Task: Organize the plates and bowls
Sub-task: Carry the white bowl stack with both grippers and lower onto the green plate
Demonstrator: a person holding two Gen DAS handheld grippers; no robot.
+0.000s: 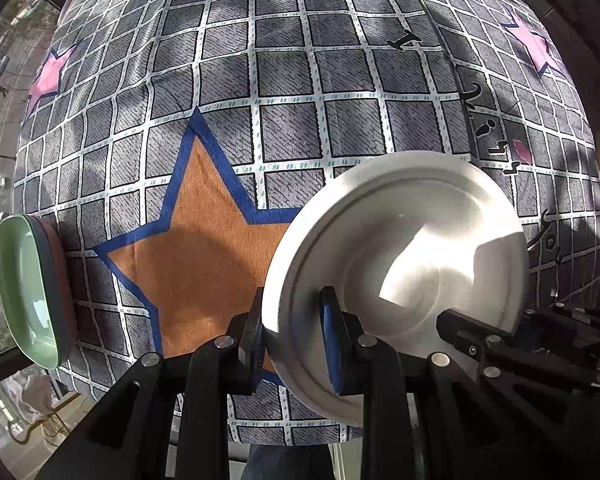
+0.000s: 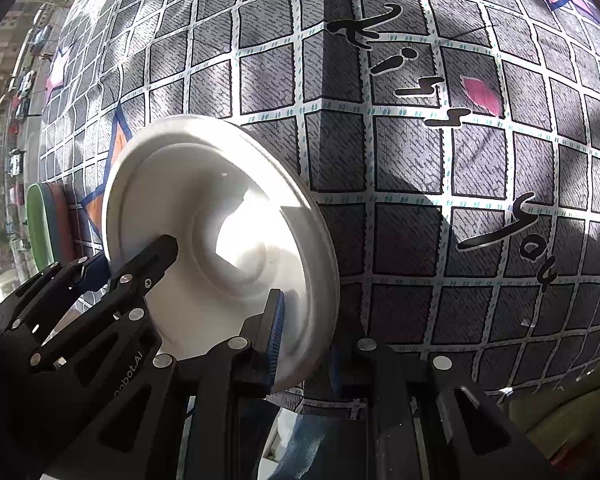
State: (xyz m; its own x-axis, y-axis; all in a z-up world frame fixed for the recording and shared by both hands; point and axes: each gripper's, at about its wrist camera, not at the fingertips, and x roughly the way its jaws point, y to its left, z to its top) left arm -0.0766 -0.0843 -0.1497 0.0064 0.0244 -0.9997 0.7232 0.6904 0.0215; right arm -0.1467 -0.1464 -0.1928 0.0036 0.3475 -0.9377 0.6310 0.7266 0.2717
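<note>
A white plate (image 1: pixel 404 264) is held tilted above the checked cloth. My left gripper (image 1: pixel 292 324) is shut on its near-left rim, one finger under and one blue pad on top. My right gripper (image 2: pixel 308 336) is shut on the plate's (image 2: pixel 228 216) opposite rim; its fingers (image 1: pixel 472 332) show at the right of the left wrist view. A stack of plates, green on top over grey and reddish ones (image 1: pixel 28 288), lies at the table's left edge, also seen in the right wrist view (image 2: pixel 44 228).
The table is covered by a grey checked cloth (image 1: pixel 292 128) with an orange star (image 1: pixel 204 248), pink stars and black lettering (image 2: pixel 412 76). A window with a street view lies beyond the left edge.
</note>
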